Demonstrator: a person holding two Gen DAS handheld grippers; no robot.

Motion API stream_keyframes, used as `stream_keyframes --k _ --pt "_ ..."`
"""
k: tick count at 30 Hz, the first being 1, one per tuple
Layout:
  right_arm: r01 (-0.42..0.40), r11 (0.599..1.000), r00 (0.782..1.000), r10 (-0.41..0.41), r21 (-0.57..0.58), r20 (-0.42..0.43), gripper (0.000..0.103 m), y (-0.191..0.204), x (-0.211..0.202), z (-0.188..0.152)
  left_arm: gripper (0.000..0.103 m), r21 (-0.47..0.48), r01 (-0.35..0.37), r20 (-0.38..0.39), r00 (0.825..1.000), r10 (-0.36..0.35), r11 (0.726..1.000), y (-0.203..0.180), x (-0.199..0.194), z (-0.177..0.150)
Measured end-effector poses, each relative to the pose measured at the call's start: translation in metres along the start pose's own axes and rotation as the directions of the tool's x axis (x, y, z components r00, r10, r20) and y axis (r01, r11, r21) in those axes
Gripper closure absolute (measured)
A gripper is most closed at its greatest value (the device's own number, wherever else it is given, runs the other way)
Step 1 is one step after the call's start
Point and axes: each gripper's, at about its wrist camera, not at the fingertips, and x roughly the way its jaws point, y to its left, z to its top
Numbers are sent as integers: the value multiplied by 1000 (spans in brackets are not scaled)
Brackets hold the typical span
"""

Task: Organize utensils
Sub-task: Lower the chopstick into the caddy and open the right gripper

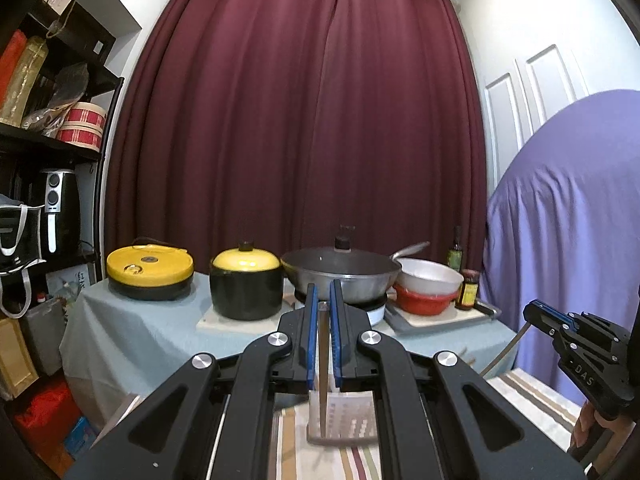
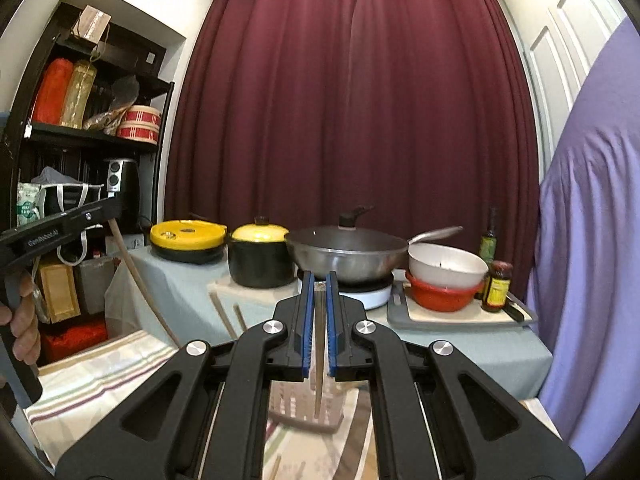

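Gripping a thin wooden chopstick [image 1: 322, 380] upright between its blue pads, the left claw [image 1: 323, 300] is closed on it, level above the pale perforated plastic utensil basket [image 1: 348, 416]. That basket stands on a striped cloth [image 1: 532, 392], and the chopstick's lower tip hangs over its opening. Just beside, the right claw [image 2: 319, 284] is likewise clamped on a second slim wooden chopstick [image 2: 319, 376], whose tip also dangles above the basket. Beyond the basket, two more chopsticks [image 2: 228, 316] lie on the bench [image 2: 188, 292] under its pale blue cloth. Farther behind the basket stand a black pot with yellow lid [image 2: 260, 256], a grey metal wok [image 2: 344, 252] and a white bowl stacked in a red one [image 2: 444, 280].
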Motion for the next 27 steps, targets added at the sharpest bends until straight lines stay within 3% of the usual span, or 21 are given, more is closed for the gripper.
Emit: stream_keyframes --k 13,27 --pt "-8 1000 1000 8 -10 9 97 -6 57 20 96 -2 -1 56 998 1 1000 0 54 29" --pt "-9 1000 995 9 6 -95 97 -9 114 -15 96 0 20 -81 996 -20 1000 -3 107 -13"
